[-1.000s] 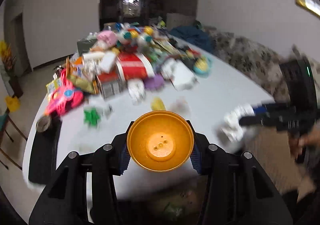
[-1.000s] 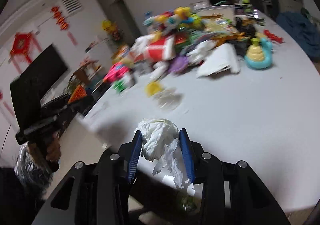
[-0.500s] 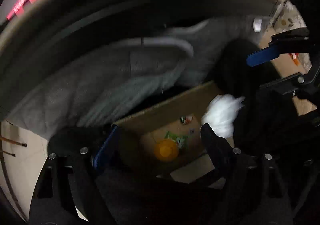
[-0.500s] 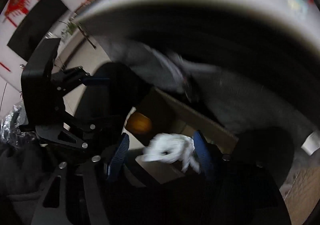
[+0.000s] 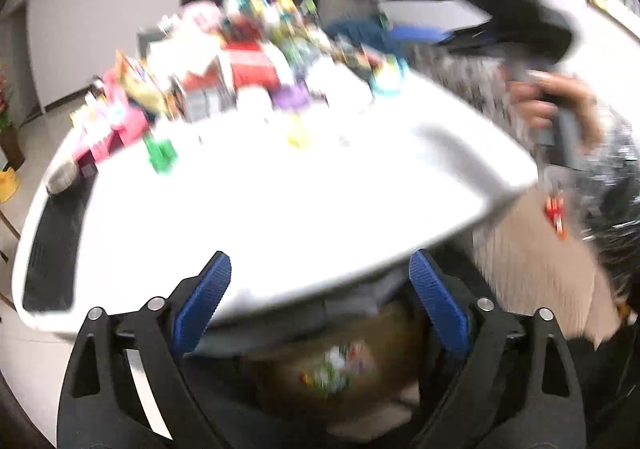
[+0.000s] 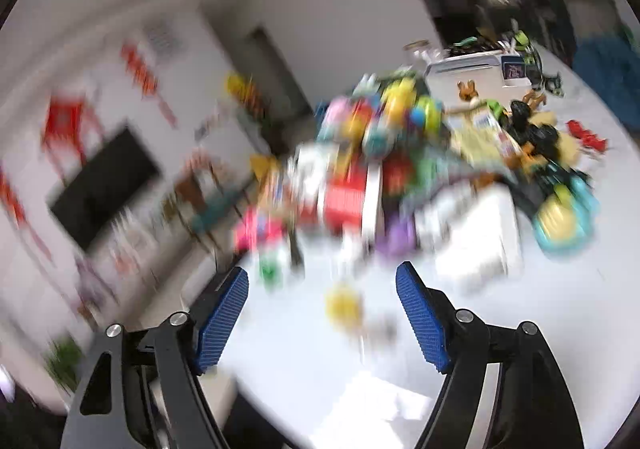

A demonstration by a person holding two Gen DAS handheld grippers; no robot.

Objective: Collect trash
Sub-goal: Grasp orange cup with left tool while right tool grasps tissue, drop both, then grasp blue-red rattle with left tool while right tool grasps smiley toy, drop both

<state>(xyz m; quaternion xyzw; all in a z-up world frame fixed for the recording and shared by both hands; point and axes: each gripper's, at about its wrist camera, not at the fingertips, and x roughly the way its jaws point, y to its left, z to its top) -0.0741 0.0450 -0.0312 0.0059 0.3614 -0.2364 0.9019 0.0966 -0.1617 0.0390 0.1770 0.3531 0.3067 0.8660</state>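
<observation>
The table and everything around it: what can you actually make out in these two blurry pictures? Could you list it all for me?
Table: one, white, fills the middle of both views.
Pile of toys and packages: one heap, many colours, far part of the table; too blurred to count.
Yellow item: one, on the table, apart from the pile, nearer the right gripper.
Green item: one, near the pile's left edge.
Cardboard box: one, brown, below the table's near edge, scraps inside.
Television: one, black, on the wall.
Left gripper: black with blue pads, open, empty.
Right gripper: same, open, empty.

Home living room, wall television, patterned sofa
</observation>
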